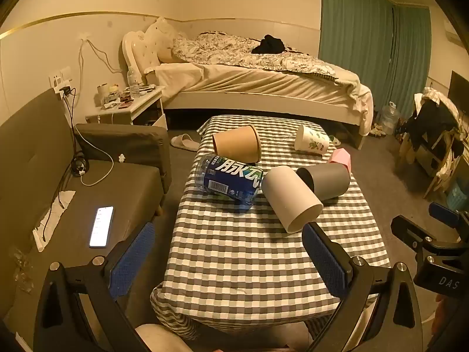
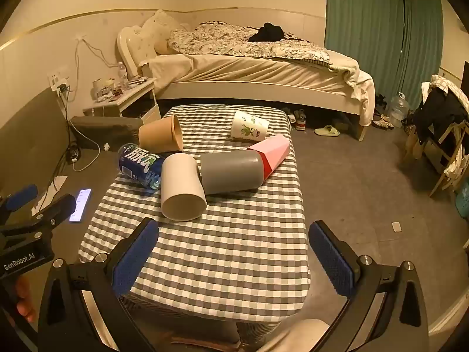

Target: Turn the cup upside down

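Left gripper (image 1: 228,259): it was held wide open above the near end of the table and gripped nothing; its blue pads were well apart.
Right gripper (image 2: 233,259): it was also wide open above the near end of the table, and nothing was between its fingers.
Table (image 1: 249,264): it was covered with a grey and white checked cloth, and all the cups lay on its far half.
White cup (image 1: 290,198): it lay on its side near the middle of the table, with the open mouth turned toward the grippers. It was the cup nearest to both grippers, but neither touched it.
Grey cup (image 1: 326,180): it lay on its side just to the right of the white cup and touched it.
Pink box (image 2: 272,154): it lay behind the grey cup, against its far end.
Brown paper cup (image 1: 237,143): it lay on its side at the far left of the table, close behind the bottle.
Bottle (image 1: 227,180): it had a blue label, lay on its side at the left edge, and touched the white cup.
Printed cup (image 1: 312,143): it was white with green patterns, lay on its side at the far right, apart from the others.
Phone (image 1: 101,226): its screen was lit, and it lay on the dark sofa (image 1: 96,193) to the left of the table.
Bed (image 1: 258,79): it stood behind the table, against the wall.
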Demonstrator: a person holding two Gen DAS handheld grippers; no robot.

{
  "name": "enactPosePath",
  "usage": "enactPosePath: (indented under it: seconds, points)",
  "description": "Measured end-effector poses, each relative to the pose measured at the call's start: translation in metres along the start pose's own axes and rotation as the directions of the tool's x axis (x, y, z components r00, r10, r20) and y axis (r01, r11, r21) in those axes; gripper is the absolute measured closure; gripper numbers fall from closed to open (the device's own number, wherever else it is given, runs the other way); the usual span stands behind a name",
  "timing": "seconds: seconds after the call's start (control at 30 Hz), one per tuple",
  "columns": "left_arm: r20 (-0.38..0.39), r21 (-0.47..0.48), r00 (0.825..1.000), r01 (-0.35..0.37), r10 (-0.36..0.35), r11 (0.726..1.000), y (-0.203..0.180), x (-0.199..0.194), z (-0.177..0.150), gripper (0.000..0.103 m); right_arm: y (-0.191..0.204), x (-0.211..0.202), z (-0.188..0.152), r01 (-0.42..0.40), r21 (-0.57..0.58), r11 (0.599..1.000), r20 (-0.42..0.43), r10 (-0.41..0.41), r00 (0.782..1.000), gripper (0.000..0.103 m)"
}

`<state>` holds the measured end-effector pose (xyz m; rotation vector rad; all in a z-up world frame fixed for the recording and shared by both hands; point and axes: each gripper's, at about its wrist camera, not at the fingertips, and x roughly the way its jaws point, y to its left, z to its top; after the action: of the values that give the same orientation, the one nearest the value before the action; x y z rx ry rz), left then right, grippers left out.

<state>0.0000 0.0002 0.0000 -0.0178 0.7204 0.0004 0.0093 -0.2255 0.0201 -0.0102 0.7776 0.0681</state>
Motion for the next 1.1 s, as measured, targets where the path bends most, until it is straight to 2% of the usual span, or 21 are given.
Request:
enactPosePath:
  seconds: [1.1]
  points:
    - [0.001, 0.000, 1.000, -0.002, 0.002, 1.000, -0.0001, -0.0013, -0.0003, 0.000, 0.0012, 0.0002, -0.0005, 0.002, 0.001, 1.000, -0.008, -0.002, 1.000, 0.000]
